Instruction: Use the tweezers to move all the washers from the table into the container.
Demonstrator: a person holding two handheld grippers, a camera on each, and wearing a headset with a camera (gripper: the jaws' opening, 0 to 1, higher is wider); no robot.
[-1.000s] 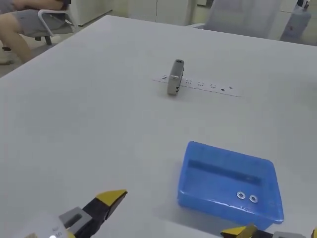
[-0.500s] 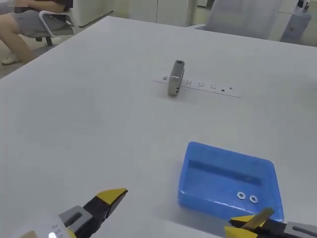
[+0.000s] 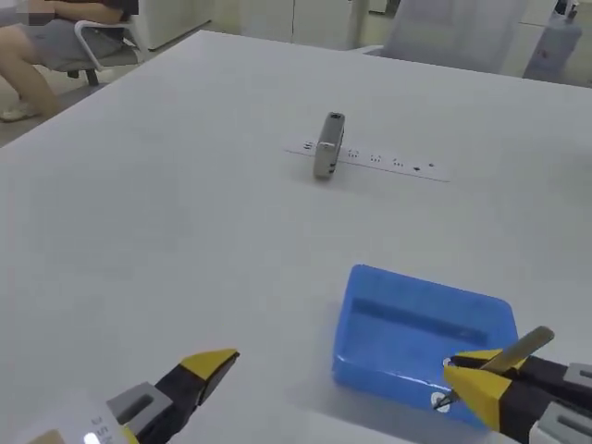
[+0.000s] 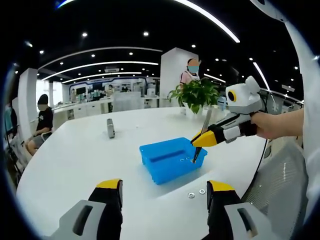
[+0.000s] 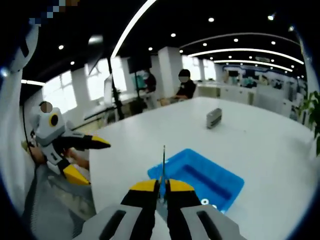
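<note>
The blue container (image 3: 407, 305) sits on the white table near me. My right gripper (image 3: 467, 377) hovers at its near right corner, shut on the tweezers (image 3: 520, 347), whose tips (image 3: 442, 401) point down at the near rim; a small ring seems pinched there. The right gripper view shows the tweezers (image 5: 163, 167) running out over the container (image 5: 220, 176), with washers (image 5: 205, 201) inside it. Two washers (image 4: 196, 193) lie on the table in front of the container (image 4: 170, 159). My left gripper (image 4: 165, 187) is open and holds nothing, low at the left (image 3: 208, 365).
A small metal block (image 3: 327, 143) stands on a printed strip (image 3: 388, 162) at mid-table. People sit on chairs beyond the far left edge (image 3: 55, 42). A potted plant (image 4: 195, 95) stands behind the table.
My right gripper has come up from the bottom right edge with the tweezers to the container's near right corner, covering the two washers inside. The left gripper has stayed put.
</note>
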